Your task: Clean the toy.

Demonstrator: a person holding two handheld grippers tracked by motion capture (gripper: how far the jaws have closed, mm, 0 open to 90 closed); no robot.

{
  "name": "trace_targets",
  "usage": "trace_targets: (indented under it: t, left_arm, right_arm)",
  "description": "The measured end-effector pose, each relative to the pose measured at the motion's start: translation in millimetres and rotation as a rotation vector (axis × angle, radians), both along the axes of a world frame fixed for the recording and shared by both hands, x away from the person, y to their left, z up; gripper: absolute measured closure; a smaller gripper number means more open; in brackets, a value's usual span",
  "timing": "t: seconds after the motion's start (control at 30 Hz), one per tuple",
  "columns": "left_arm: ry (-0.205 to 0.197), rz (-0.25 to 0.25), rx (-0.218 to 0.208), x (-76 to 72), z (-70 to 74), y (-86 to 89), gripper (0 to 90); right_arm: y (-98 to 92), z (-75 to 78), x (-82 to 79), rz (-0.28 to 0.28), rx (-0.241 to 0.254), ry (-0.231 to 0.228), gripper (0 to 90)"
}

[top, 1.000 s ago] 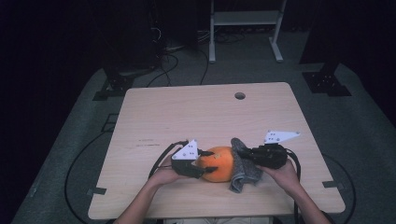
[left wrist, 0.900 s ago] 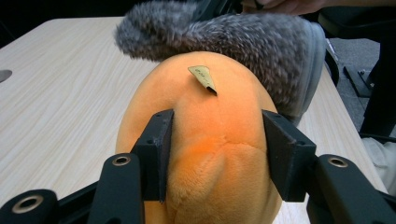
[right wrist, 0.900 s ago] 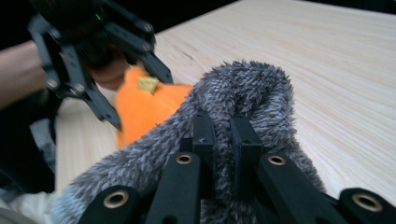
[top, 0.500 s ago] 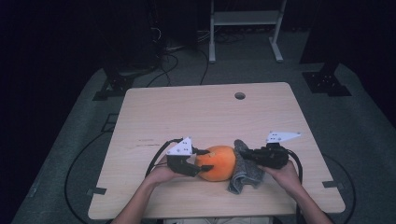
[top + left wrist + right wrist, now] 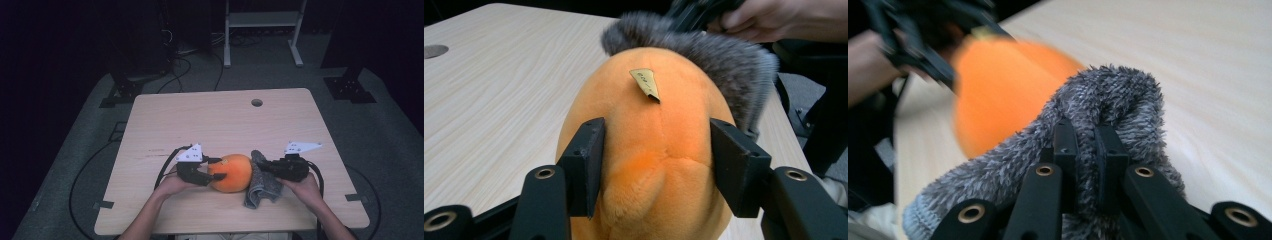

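Orange plush toy [image 5: 231, 173] lies on the near part of the wooden table [image 5: 215, 120] in the high view, between the two hand-held grippers, with a grey fuzzy sock [image 5: 261, 181] touching its right side and draped down toward the table's near edge. The left gripper [image 5: 212, 170] reaches in from the toy's left, its jaws either side of the toy's near end, while the right gripper [image 5: 264, 167] comes in from the right with its tips in the sock. In the left gripper view, the toy [image 5: 659, 150] sits between the two black jaws, which have just been opening; the left pad still lies against the plush and a narrow gap shows at the right pad, so the jaws are loose around it and not pinching. A small tan tag [image 5: 646, 83] sticks up from the toy's seam, and the sock [image 5: 724, 65] rises behind it. In the right gripper view, the jaws stand nearly together, clamped on a fold of the sock [image 5: 1108, 105], with the toy [image 5: 1003, 90] blurred just beyond it to the left.
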State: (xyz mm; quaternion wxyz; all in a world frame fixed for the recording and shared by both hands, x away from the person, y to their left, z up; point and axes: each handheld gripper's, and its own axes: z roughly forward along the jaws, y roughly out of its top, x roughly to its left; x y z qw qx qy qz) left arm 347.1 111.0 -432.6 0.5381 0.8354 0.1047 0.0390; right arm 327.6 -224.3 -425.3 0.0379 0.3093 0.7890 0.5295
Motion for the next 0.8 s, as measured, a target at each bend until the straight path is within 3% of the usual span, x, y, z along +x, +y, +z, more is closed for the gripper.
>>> trace_targets:
  t: [0.1,0.17,0.23,0.3,0.4,0.43,0.5,0.6,0.8]
  left_arm:
    - [-0.03,-0.006,0.018,-3.6,2.2,-7.4,41.6]
    - [-0.035,-0.007,0.019,-4.8,3.1,-11.3,41.6]
    - [-0.032,-0.007,0.014,-4.5,3.9,-12.6,40.1]
    - [-0.01,-0.009,-0.001,-2.8,4.6,-10.3,32.7]
    - [0.08,0.009,0.002,4.2,1.2,-4.0,15.9]
    - [0.084,0.022,0.015,6.3,-2.4,-2.4,14.7]
    - [0.106,0.006,0.019,8.5,-6.7,-2.2,17.2]
    - [0.092,0.0,0.006,8.5,-8.5,-1.3,30.4]
    - [0.063,0.033,-0.01,5.7,-5.5,-1.1,46.7]
  right_arm:
    - [9.8,17.4,-6.6,0.035,0.037,-0.054,82.1]
    - [17.5,26.0,-8.4,0.053,0.034,-0.09,82.0]
    - [24.1,25.1,-5.6,0.056,0.011,-0.087,82.0]
    - [28.5,17.5,-2.8,0.051,-0.043,-0.084,82.1]
    - [27.5,7.3,-1.6,0.039,-0.017,-0.066,82.1]
    - [25.8,6.5,-1.4,0.034,-0.018,-0.067,82.2]
    - [23.1,4.5,-0.1,0.026,-0.005,-0.056,82.1]
    - [18.7,1.5,1.0,0.02,-0.018,-0.054,82.2]
    - [-4.3,-10.6,2.3,-0.053,-0.097,-0.012,82.2]
